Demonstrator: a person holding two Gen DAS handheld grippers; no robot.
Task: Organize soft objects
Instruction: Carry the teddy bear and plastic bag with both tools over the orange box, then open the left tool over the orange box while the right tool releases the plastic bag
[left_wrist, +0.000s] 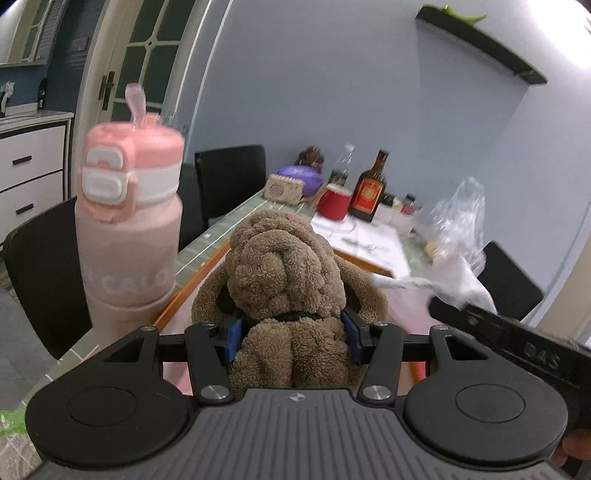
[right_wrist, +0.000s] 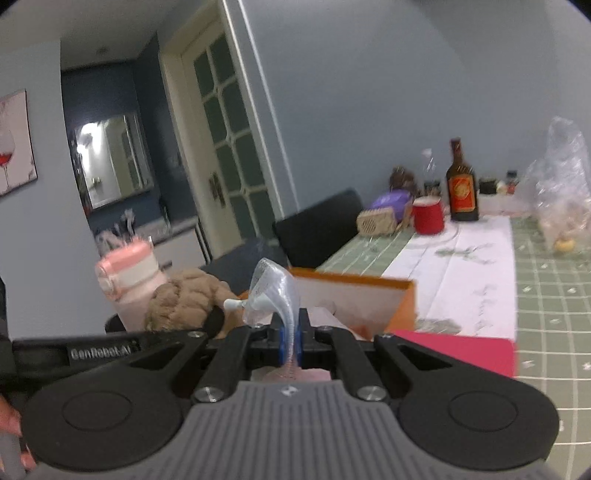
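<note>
Plush brown toy (left_wrist: 284, 280) sat clamped in the left gripper (left_wrist: 291, 332); the right gripper (right_wrist: 290, 341) pinched thin clear packaging (right_wrist: 271, 295) above the orange box (right_wrist: 354, 295), so slippage was likely.

plush toy (left_wrist: 284, 280) between bottle (left_wrist: 127, 236) and bagged item (right_wrist: 271, 295)
bottle left of toy; box (right_wrist: 354, 299) behind the bagged item – mug (right_wrist: 428, 218), glass bottle (right_wrist: 461, 188) at table's (right_wrist: 546, 295) far end w/ plastic bag (right_wrist: 561, 184) to their right.
</note>
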